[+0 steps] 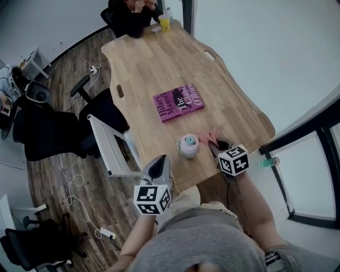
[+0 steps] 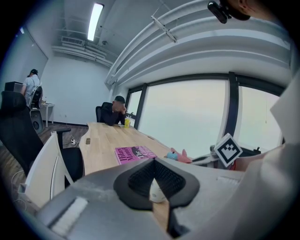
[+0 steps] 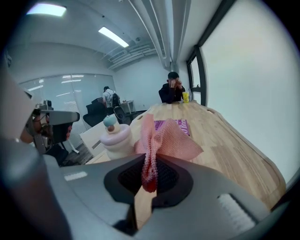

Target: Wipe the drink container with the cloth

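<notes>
Pale wood runs the length of the counter, a long office piece set along a window wall. At its near edge the right claw is clenched on a fold of the pink cloth. The pinch is low, so most of the fabric stands free ahead of the pads as a loose face that can be pressed on a surface. The left claw hangs just off the near edge, its pads pressed together with nothing gripped. A pale rounded shape shows through the slot beneath them, probably the container beyond. I judge this claw waits there to steady the container once wiping begins.

The drink container, pale with a blue knob on its lid, stands upright close to the near edge, between the two claws. It is just beside the cloth, and I cannot tell whether they touch. Nothing lies between cloth and container.

Farther up, near the counter's middle, a magenta book lies flat, well apart. A white chair and a black chair crowd the left edge. At the far end a person sits by a yellow cup.
</notes>
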{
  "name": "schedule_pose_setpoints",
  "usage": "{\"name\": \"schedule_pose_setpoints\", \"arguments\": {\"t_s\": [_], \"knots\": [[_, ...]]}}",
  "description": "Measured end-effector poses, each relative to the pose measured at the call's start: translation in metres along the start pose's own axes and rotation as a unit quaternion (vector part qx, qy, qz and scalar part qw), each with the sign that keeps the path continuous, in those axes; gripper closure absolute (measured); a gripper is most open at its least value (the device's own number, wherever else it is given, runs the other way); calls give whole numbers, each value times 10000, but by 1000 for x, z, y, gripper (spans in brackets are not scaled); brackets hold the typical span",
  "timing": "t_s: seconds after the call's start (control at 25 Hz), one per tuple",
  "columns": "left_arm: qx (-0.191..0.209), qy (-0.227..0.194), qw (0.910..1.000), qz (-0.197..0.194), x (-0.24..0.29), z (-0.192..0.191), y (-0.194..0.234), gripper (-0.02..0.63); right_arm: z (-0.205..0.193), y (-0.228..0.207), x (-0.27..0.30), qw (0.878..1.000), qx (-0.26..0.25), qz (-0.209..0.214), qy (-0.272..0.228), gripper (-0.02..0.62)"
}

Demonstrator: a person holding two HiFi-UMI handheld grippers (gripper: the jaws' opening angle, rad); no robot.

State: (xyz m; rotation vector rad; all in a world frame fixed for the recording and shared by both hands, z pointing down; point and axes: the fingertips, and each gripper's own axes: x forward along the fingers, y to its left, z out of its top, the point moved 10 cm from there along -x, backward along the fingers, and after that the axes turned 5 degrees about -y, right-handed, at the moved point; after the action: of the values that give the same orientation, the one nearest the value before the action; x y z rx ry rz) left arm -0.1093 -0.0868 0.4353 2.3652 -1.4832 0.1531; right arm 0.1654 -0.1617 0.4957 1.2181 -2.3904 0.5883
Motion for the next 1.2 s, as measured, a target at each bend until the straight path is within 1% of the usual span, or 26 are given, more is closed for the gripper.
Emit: {"name": "schedule_pose_setpoints", "arguments": {"t_s": [0.4, 0.6, 0.8, 1.0, 1.2], "knots": [[45, -65, 10000, -59, -7, -1, -9, 606, 20, 23, -37, 9981, -130, 68, -591, 571], [42, -54, 10000, -46, -9, -1, -8, 606, 25, 31, -48, 9967, -47, 144, -802, 571], [25, -38, 10000, -34, -7, 0, -6, 606, 20, 34, -43, 9973, 36, 268, -689, 571], [33, -10, 10000, -30, -4, 1, -6, 606, 10, 33, -32, 9975, 236, 420, -522, 571], [22, 10, 10000, -14, -1, 2, -1, 606, 1, 35, -21, 9979, 195, 537, -320, 571]]}}
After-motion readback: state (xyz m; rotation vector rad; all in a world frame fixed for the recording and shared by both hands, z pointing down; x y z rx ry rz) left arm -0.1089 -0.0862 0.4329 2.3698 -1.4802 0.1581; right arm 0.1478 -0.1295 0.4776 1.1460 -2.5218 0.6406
